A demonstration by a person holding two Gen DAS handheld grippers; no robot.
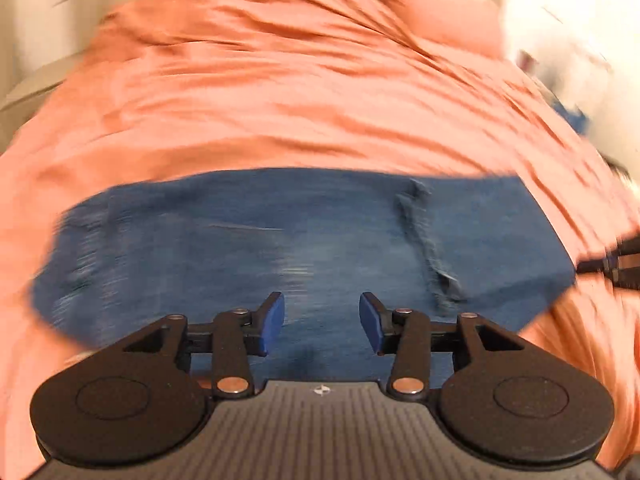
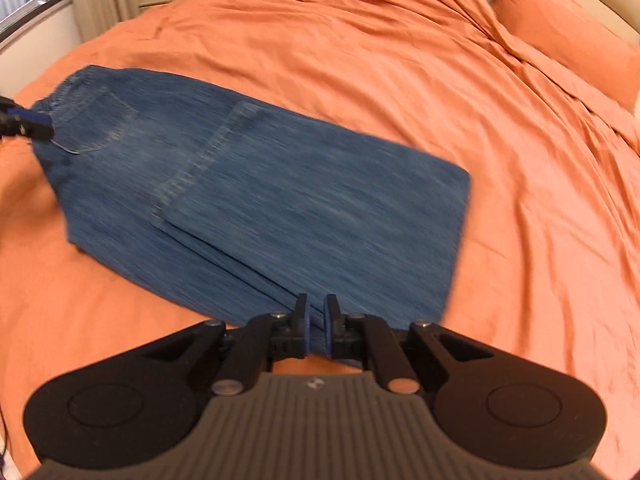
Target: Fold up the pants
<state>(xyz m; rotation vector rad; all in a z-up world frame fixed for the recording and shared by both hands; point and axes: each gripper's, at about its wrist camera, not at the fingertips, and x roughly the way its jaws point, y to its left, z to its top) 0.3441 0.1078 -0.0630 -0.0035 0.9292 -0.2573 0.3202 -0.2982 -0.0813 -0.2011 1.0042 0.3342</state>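
Blue denim pants (image 2: pixel 256 200) lie on the orange bedspread (image 2: pixel 360 60), already doubled: the leg hems sit across the middle, near the back pocket, and the waistband is at the far left end in the right wrist view. The bundle's long axis runs from that waistband down to the folded edge right in front of the right gripper (image 2: pixel 317 326).

Right gripper: fingers pinched close together with denim between them, so it reads as gripping the near folded edge of the pants. Left gripper (image 1: pixel 322 322): fingers spread wide apart, holding nothing, hovering just over the denim in its own view. In the right wrist view its blue tip shows at the waistband end, touching or just beside the cloth; motion blur makes contact hard to call.

Key relation: each gripper sits at opposite ends of the long axis, right at the fold end, left at the waistband. The next fold likely brings one end over the other, and the right is the one with a hold. An orange pillow (image 2: pixel 568 32) lies well apart at the head of the bed.
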